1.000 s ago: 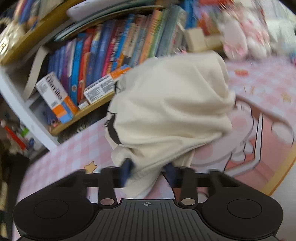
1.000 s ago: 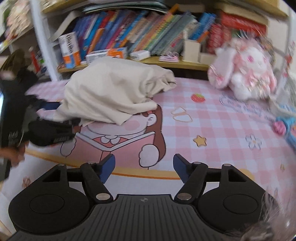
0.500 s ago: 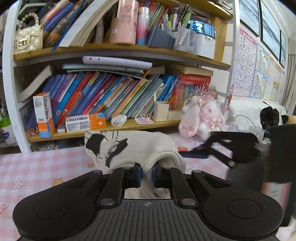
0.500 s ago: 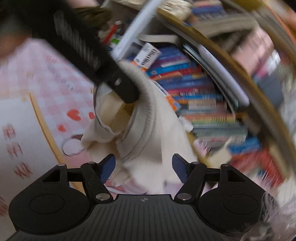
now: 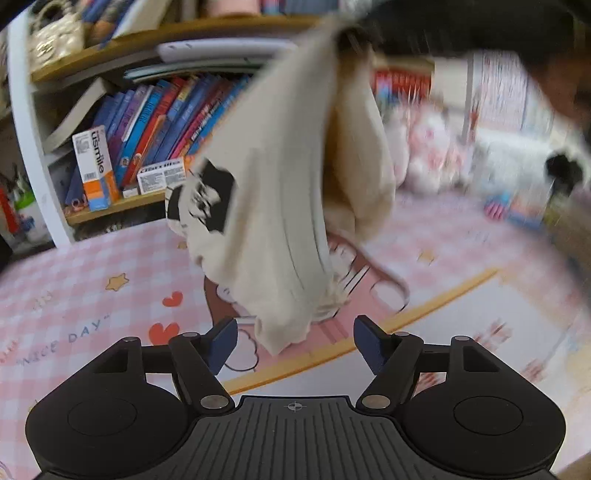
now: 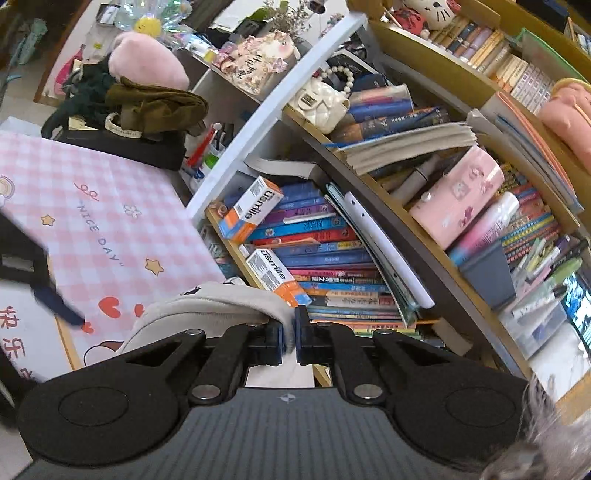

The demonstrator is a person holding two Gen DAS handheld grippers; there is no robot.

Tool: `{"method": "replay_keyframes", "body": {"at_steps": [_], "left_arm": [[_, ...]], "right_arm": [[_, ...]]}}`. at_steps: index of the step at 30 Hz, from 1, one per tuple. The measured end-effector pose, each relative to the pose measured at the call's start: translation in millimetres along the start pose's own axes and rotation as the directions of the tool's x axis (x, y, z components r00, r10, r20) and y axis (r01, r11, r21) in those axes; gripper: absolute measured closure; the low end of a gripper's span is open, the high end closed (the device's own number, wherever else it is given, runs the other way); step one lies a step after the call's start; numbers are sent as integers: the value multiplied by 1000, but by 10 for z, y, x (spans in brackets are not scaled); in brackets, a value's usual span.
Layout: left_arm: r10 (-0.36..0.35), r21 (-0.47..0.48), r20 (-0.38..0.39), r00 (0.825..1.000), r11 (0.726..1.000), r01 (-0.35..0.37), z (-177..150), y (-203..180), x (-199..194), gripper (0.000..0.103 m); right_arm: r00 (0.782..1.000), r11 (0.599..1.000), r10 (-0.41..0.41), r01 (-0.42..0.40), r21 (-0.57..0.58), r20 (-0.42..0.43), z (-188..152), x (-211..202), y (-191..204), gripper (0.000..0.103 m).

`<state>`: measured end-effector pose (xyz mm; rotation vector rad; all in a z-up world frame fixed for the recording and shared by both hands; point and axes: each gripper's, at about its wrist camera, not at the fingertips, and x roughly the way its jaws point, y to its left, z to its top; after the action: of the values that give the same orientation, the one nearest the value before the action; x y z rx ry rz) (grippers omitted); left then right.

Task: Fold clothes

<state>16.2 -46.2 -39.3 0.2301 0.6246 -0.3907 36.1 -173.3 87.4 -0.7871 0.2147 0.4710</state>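
Note:
A cream garment (image 5: 280, 192) with a black cartoon print hangs in the air over the pink checked mat (image 5: 92, 280), blurred with motion. Its top is pinched by my right gripper (image 5: 354, 33), seen as a dark blur at the upper right of the left wrist view. My left gripper (image 5: 291, 341) is open just below the garment's lowest corner, nothing between its fingers. In the right wrist view my right gripper (image 6: 289, 334) is shut on the ribbed cream edge of the garment (image 6: 207, 306), which drapes away to the left.
A bookshelf (image 5: 155, 122) packed with books and toothpaste boxes stands behind the mat. A pink plush toy (image 5: 428, 155) sits at the back right. My left gripper's blue finger (image 6: 55, 302) shows blurred at the left of the right wrist view.
My left gripper has let go of the garment and opened. My right gripper has shut on the garment's edge and lifted it, so it now hangs above the mat.

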Motion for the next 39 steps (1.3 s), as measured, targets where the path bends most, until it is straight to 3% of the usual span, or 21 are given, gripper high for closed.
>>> {"method": "replay_keyframes", "body": {"at_steps": [2,5,6,7,8,11,13,16,18,20,23,24,25,30,32,33,36,37,39], "left_arm": [[71,30,3,997,997,-71,-26,-95,146,32],[131,-7,22,991,991,-131,-5,-75,267,33],[135,-30,27,991,991,-134,10,-40,284,52],[126,-55,24,992,991,-125,23,-3,278,85],[121,-81,24,992,990,-118,39,41,259,89],[113,-163,60,992,981,-102,114,194,65,95],[143,-204,124,982,972,-116,219,309,-183,96],[212,-269,266,940,953,-139,468,506,-661,96],[265,-286,394,880,945,-157,707,586,-1055,96],[315,-294,522,793,939,-179,953,623,-1471,96],[355,-306,710,608,933,-188,1274,631,-2124,96],[357,-300,767,533,934,-194,1347,603,-2323,96],[355,-296,794,494,935,-196,1395,600,-2418,96],[313,-277,661,682,946,-166,1374,838,-1806,95],[291,-271,598,747,950,-153,1366,934,-1562,95],[278,-268,564,778,952,-146,1362,981,-1439,95],[237,-263,456,858,957,-125,1349,1125,-1073,94],[222,-262,418,881,958,-118,1345,1172,-950,94],[191,-260,339,921,960,-103,1337,1268,-706,94]], "right_arm": [[1000,1000,8,-8,-9,-2,30,-32,27,97],[1000,1000,21,-21,1,-13,25,-81,31,97],[999,1000,27,-27,14,-18,8,-95,20,97],[999,999,36,-35,37,-25,-11,-109,-5,97],[999,997,40,-38,60,-32,-26,-116,-33,97],[999,995,21,-16,101,-41,-85,-175,-98,97],[999,993,-14,18,117,-36,-116,-241,-161,97],[995,987,-99,97,129,9,-98,-433,-305,98],[982,979,-177,168,115,74,-6,-630,-410,98],[957,965,-253,239,107,145,93,-837,-512,98],[871,927,-376,356,120,317,331,-1269,-627,98],[832,910,-412,394,129,372,411,-1414,-665,98],[788,892,-446,429,141,424,490,-1558,-703,98],[523,789,-563,570,228,640,873,-2247,-897,98],[544,807,-554,537,246,630,906,-2235,-992,98],[569,820,-547,514,253,614,904,-2184,-1033,98],[779,891,-453,371,263,433,694,-1528,-1095,98],[836,907,-407,321,274,368,624,-1309,-1116,98],[927,926,-296,220,307,229,462,-852,-1132,98]]}}
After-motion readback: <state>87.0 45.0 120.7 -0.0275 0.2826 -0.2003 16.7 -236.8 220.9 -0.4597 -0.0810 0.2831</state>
